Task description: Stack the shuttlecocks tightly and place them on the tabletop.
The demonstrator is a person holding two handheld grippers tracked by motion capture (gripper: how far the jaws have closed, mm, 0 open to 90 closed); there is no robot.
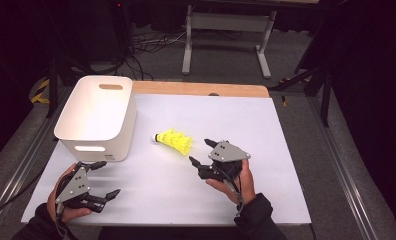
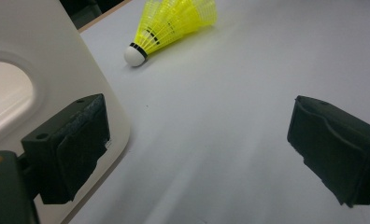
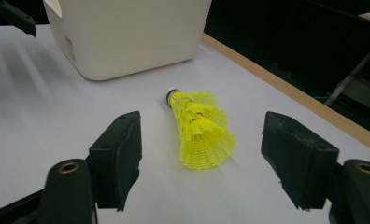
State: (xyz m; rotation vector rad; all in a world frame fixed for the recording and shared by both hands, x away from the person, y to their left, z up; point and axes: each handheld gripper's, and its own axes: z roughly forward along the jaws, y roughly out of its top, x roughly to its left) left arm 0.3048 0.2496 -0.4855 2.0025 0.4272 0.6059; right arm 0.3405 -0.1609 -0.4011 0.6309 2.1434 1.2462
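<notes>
A yellow shuttlecock (image 1: 175, 140) with a white cork tip lies on its side on the white table top, and its skirt looks layered. My right gripper (image 1: 199, 151) is just to its right, open, with its jaws pointing at the skirt. In the right gripper view the shuttlecock (image 3: 199, 133) lies ahead of the wide-apart jaws of the right gripper (image 3: 201, 156), not touched by the pads. My left gripper (image 1: 110, 177) is open near the front left of the table, empty. In the left gripper view the shuttlecock (image 2: 174, 25) lies far ahead of the left gripper (image 2: 197, 149).
A white plastic bin (image 1: 121, 135) with handle slots stands at the table's left, close to the left gripper's jaw (image 2: 57, 60) and behind the shuttlecock (image 3: 127, 32). The wooden table edge (image 1: 201, 89) runs along the back. A metal frame (image 1: 226, 22) stands beyond on the floor.
</notes>
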